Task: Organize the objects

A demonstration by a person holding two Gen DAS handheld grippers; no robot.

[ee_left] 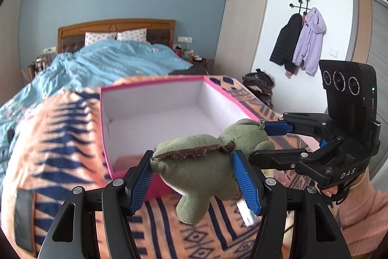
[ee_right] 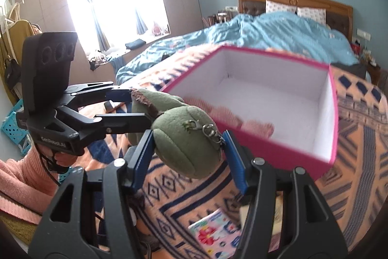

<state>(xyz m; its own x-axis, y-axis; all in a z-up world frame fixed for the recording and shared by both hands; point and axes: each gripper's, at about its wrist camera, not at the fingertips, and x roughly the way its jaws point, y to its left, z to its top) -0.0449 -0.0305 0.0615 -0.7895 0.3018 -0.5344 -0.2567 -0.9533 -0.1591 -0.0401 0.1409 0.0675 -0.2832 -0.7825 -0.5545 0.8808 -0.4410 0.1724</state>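
Note:
A green plush toy [ee_left: 201, 169] with a brown trim and a metal clip is held in the air between both grippers. My left gripper [ee_left: 194, 180] is shut on its body end. My right gripper [ee_right: 189, 149] is shut on its round head end [ee_right: 186, 142]. In the left wrist view the right gripper [ee_left: 259, 137] comes in from the right. In the right wrist view the left gripper [ee_right: 138, 103] comes in from the left. An open pink box [ee_left: 155, 86] with a white, empty inside sits on the patterned blanket just beyond the toy; it also shows in the right wrist view [ee_right: 271, 55].
The box rests on an orange and navy patterned blanket [ee_left: 60, 137] over a bed with a blue duvet [ee_left: 116, 60]. A floral pouch [ee_right: 215, 232] lies on the blanket below my right gripper. Coats [ee_left: 300, 40] hang on the right wall.

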